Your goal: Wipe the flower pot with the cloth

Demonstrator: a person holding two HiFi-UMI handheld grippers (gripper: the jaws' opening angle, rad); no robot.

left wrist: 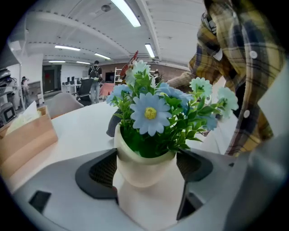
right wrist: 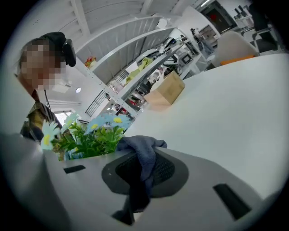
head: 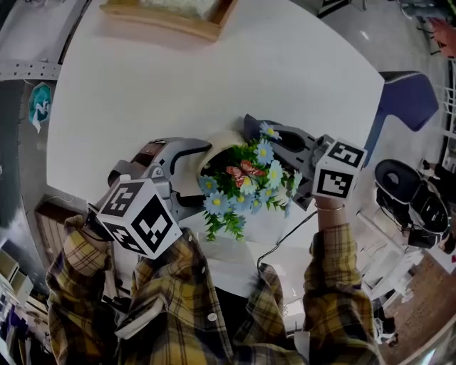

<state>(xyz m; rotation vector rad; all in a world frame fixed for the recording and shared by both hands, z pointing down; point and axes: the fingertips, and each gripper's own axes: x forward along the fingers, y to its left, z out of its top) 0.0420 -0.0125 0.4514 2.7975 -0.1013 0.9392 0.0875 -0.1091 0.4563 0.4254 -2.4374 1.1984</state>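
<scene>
A cream flower pot [head: 214, 148] with blue daisies and a butterfly [head: 246, 173] stands on the white table [head: 178, 85]. My left gripper [head: 194, 175] comes in from the left and is shut on the pot. In the left gripper view the pot [left wrist: 144, 168] sits between both pads [left wrist: 101, 173], touching them. My right gripper [head: 276, 146] is at the pot's far right side, shut on a dark blue-grey cloth [right wrist: 142, 160]. The cloth hangs between its jaws right next to the flowers [right wrist: 92, 135]. Whether the cloth touches the pot is hidden by the flowers.
A wooden box [head: 171, 16] stands at the table's far edge, also seen in the left gripper view [left wrist: 25, 135]. A blue chair [head: 406, 100] is off the right edge. A cable [head: 285, 235] runs along the near edge by my plaid sleeves.
</scene>
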